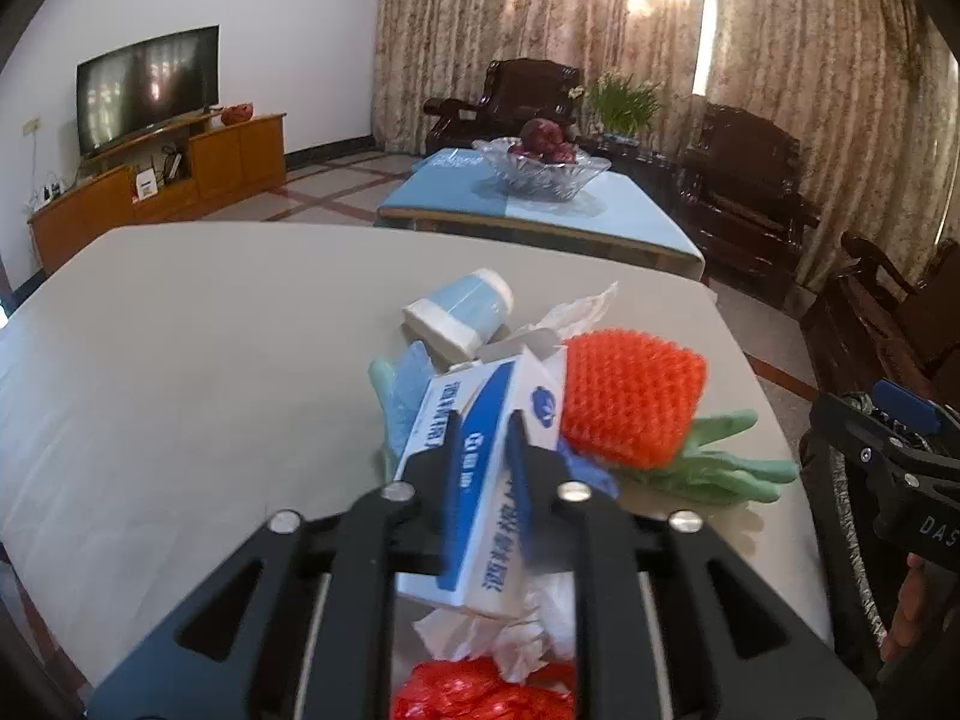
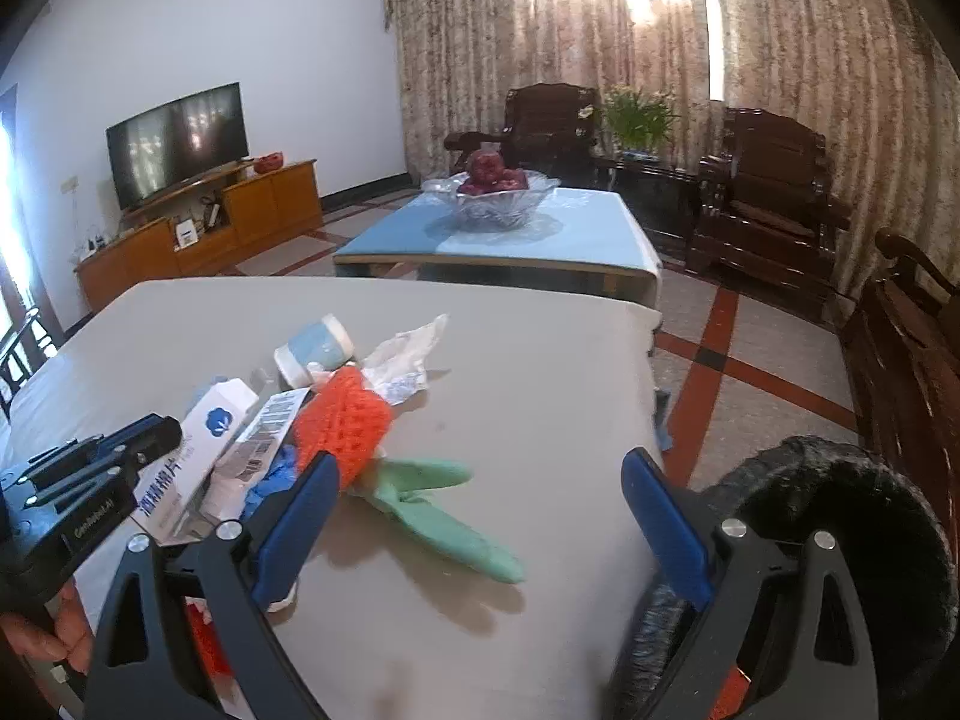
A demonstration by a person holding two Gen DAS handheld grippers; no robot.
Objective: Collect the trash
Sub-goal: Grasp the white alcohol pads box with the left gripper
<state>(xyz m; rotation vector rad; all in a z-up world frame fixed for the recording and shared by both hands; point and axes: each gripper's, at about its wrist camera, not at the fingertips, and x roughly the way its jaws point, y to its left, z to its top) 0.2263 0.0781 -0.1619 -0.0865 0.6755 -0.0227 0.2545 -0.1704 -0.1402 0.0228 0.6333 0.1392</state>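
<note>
My left gripper point(image 1: 485, 420) is shut on a white and blue carton point(image 1: 480, 450), held just above the trash pile on the beige table point(image 1: 180, 360). The carton also shows in the right wrist view point(image 2: 204, 444). The pile holds an orange mesh sleeve point(image 1: 630, 396), a green glove point(image 1: 726, 468), a blue and white cup point(image 1: 459, 315), crumpled tissue point(image 1: 498, 630) and a red wrapper point(image 1: 480, 693). My right gripper point(image 2: 480, 483) is open and empty over the green glove point(image 2: 444, 510), beside the orange mesh sleeve point(image 2: 342, 426). A black trash bin point(image 2: 840, 540) stands at the table's right edge.
A low table with a blue cloth point(image 2: 540, 234) and a glass fruit bowl point(image 2: 492, 198) stands beyond. Dark wooden chairs point(image 2: 768, 192) line the curtain wall. A TV point(image 2: 177, 141) on a wooden cabinet stands at the left.
</note>
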